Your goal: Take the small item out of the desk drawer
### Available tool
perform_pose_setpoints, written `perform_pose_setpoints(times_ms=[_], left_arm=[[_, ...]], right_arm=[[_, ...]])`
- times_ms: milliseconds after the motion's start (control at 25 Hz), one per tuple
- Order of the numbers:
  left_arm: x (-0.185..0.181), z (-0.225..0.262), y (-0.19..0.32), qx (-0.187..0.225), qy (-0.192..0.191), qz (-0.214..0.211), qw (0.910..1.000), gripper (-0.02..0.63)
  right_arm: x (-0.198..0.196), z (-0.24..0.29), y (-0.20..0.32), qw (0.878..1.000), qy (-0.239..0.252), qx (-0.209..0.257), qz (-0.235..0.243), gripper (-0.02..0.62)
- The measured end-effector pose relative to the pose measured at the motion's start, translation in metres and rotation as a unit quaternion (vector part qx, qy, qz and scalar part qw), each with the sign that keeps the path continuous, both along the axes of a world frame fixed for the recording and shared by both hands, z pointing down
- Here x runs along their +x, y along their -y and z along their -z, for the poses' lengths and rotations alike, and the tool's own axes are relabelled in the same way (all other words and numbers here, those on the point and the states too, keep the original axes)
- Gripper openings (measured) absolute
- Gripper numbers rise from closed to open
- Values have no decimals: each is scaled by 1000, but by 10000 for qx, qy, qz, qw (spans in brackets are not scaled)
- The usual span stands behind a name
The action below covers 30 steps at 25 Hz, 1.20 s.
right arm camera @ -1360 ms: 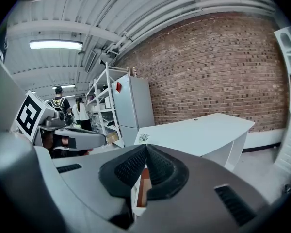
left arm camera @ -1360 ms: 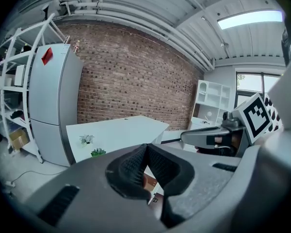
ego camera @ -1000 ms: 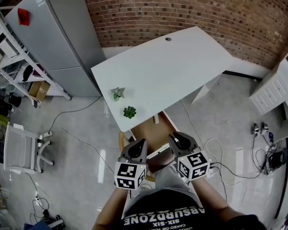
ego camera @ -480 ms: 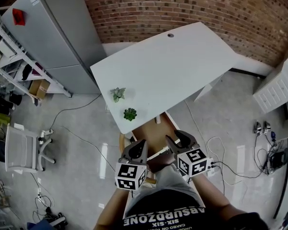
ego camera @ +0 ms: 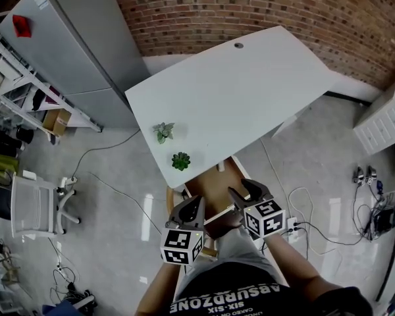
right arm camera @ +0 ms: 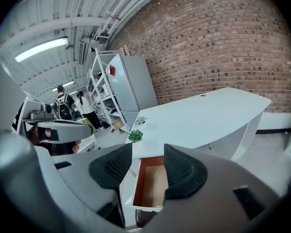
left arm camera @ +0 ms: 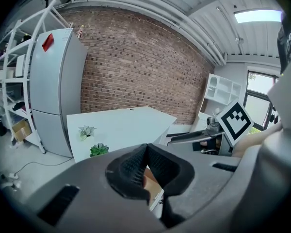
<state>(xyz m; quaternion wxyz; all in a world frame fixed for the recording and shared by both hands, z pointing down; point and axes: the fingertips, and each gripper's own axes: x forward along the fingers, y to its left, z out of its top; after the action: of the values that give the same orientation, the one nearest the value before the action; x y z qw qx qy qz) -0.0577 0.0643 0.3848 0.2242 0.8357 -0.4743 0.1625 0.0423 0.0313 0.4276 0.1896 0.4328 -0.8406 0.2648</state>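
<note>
Drawer [right arm camera: 154, 186] stood open, item unseen (presumably light; pinch its sides). Right gripper [right arm camera: 148, 168] had just opened, empty; left gripper [left arm camera: 145, 165] closed on nothing

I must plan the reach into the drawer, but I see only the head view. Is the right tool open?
Observer: Yes. In the right gripper view the right tool has just been opening; its jaws stand apart, nothing between them.
Operator: What lies ahead of it?
Observer: The open drawer shows through the gap; the part visible has a bare tan bottom.
Operator: And the left tool?
Observer: The left tool is shut, pads meeting at the tips, holding nothing.
</note>
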Motion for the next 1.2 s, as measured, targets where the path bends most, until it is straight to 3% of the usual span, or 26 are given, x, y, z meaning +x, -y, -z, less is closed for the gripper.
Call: perform_pose_setpoints(times_ms=[1200], left_arm=[[-3, -40, 59, -453, 8, 404, 9982, -3]], right_arm=[[-8, -104, 66, 9948, -263, -950, 253, 184]])
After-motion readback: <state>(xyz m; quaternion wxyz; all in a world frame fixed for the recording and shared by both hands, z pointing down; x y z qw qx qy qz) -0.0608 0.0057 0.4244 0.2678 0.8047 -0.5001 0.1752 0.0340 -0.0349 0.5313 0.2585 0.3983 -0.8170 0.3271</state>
